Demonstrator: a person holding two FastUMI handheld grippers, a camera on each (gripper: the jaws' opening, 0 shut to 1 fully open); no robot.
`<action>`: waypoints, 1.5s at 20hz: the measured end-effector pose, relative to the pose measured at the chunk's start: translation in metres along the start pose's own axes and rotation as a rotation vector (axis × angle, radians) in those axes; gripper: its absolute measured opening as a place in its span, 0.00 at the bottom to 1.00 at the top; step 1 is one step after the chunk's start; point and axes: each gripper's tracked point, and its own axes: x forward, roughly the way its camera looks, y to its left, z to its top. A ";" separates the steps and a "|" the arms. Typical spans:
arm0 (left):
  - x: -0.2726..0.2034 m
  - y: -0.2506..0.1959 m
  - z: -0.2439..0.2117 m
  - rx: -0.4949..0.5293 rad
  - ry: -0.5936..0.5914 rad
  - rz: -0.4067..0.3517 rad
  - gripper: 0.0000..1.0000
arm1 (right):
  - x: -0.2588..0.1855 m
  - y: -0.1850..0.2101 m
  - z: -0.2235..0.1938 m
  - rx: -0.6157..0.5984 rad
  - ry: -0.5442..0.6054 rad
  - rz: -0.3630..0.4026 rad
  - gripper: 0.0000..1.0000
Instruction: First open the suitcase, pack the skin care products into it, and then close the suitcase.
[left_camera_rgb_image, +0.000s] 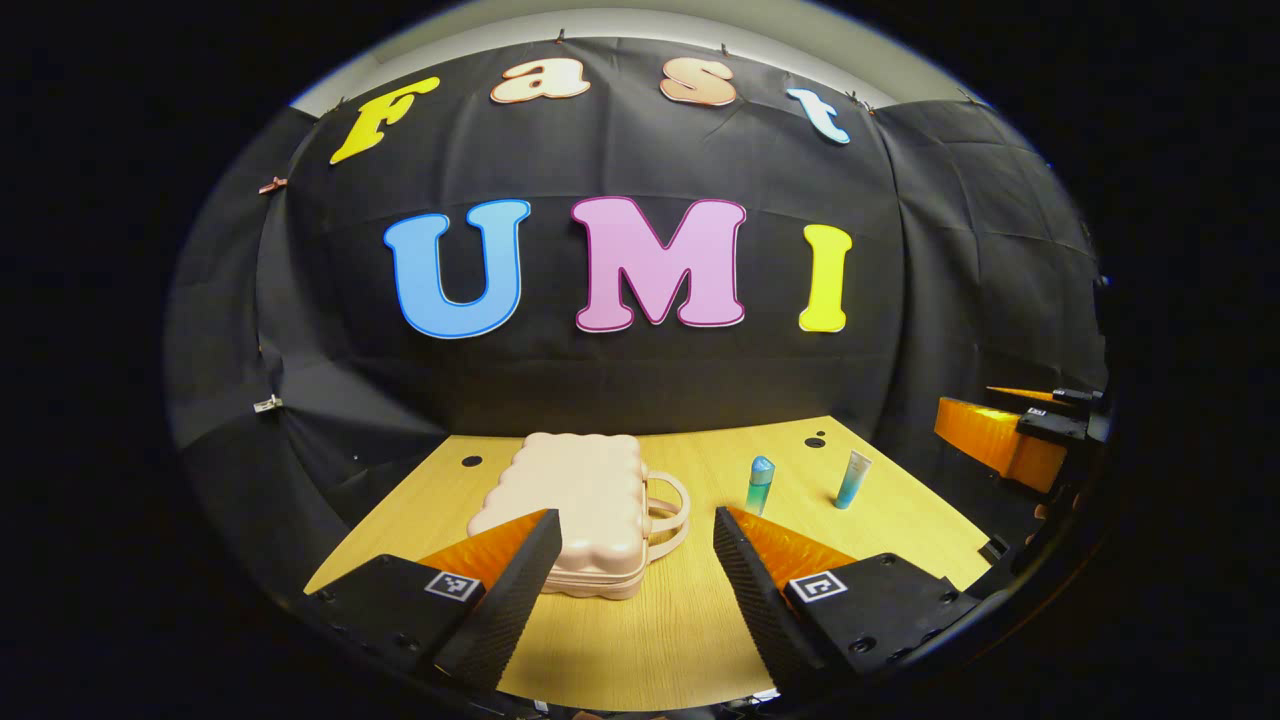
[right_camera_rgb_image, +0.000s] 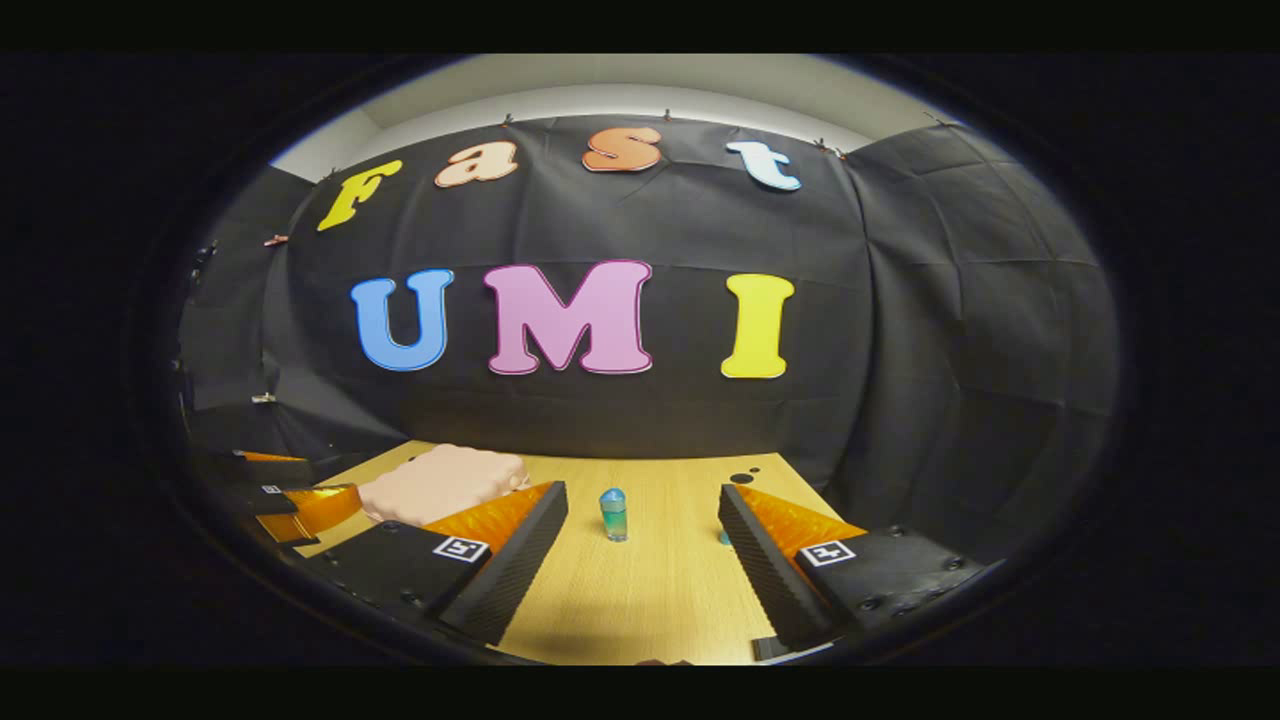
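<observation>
While one suitcase (left_camera_rgb_image: 585, 510) lies shut, two tubes (left_camera_rgb_image: 760, 484) stand.

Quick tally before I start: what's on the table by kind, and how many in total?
Suitcase, closed: 1
Skin care bottle, upright: 1
Skin care tube, upright: 1
Total: 3
</observation>
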 end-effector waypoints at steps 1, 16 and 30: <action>0.003 -0.001 0.001 0.003 -0.004 -0.003 0.96 | 0.003 -0.002 -0.001 0.001 0.004 -0.002 0.96; 0.077 -0.025 -0.008 0.042 0.041 -0.039 0.96 | 0.033 -0.023 -0.022 0.012 0.065 -0.043 0.97; 0.288 -0.073 -0.105 0.044 0.324 -0.032 0.96 | 0.101 -0.035 -0.072 -0.103 0.167 0.066 0.96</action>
